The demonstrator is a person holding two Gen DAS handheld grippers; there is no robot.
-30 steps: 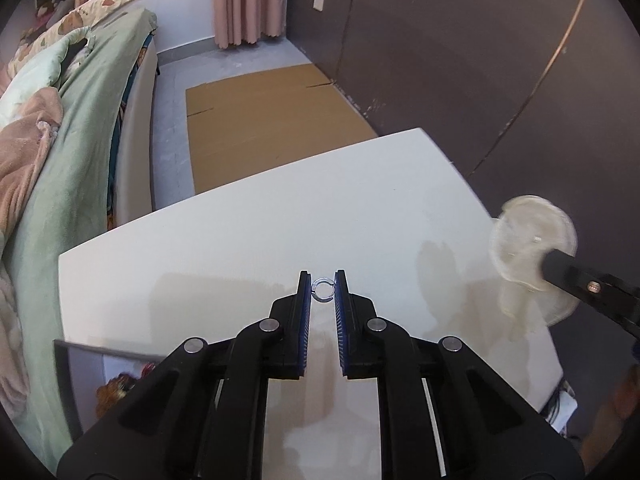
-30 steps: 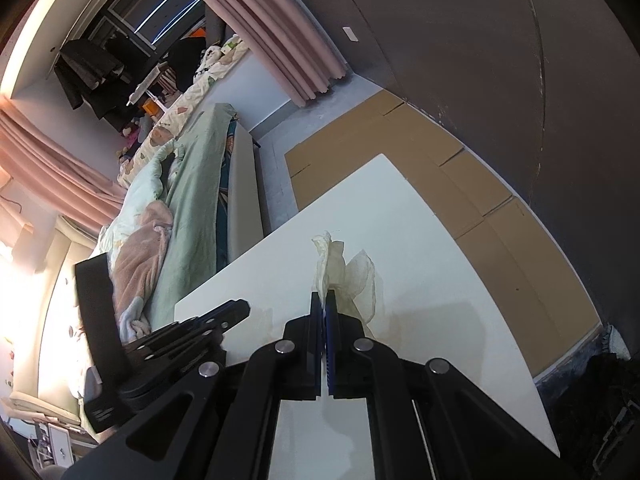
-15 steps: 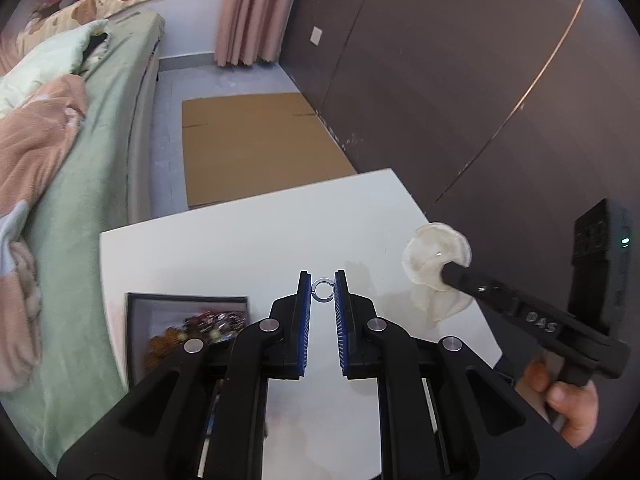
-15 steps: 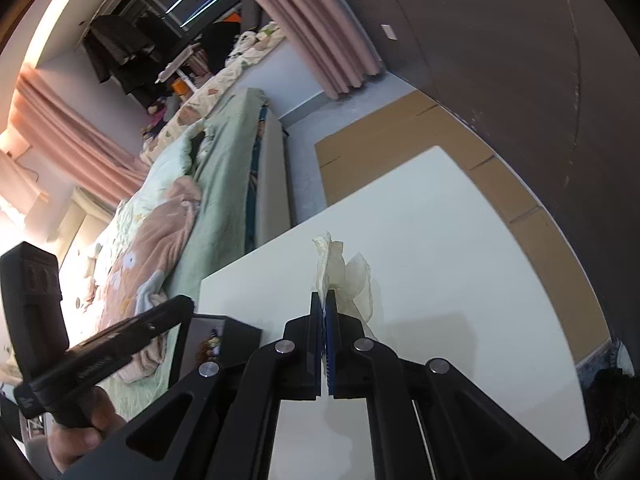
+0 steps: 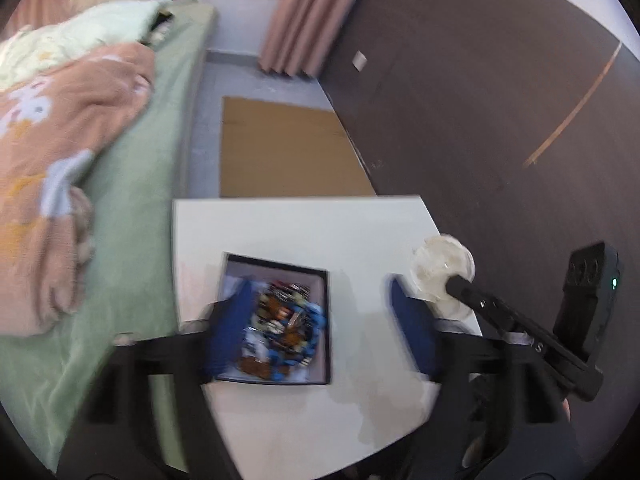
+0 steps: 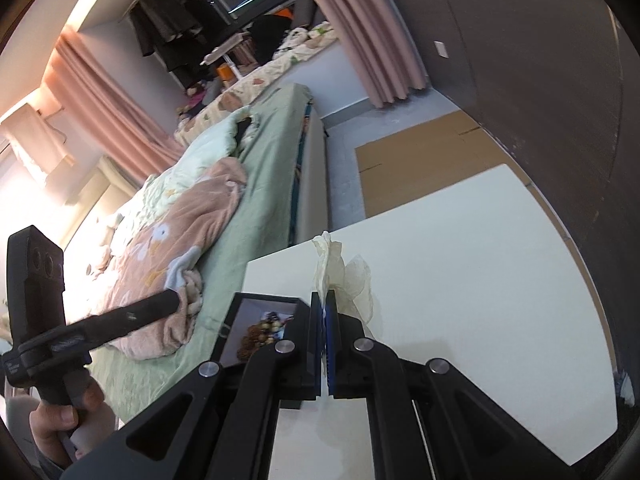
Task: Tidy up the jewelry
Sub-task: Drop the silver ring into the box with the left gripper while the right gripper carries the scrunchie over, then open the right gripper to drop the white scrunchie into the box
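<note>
A black box (image 5: 320, 292) holding a heap of mixed jewelry (image 5: 284, 320) sits on the white table (image 5: 304, 224). My left gripper (image 5: 320, 328) hangs over the box, blurred, its blue pads wide apart and nothing visible between them. My right gripper (image 6: 324, 316) is shut on a crumpled cream organza pouch (image 6: 344, 276) held above the table right of the box (image 6: 244, 336). The pouch also shows in the left wrist view (image 5: 440, 268), at the tip of the right gripper.
A bed with green sheet (image 5: 132, 200) and pink blanket (image 5: 60, 152) runs along the table's left side. Flattened cardboard (image 5: 284, 152) lies on the floor beyond the table. A dark wall (image 5: 480, 100) stands close on the right.
My left gripper opened wide and the small silver ring is gone from between its pads. It swung over the jewelry box. My right gripper kept hold of the pouch.
</note>
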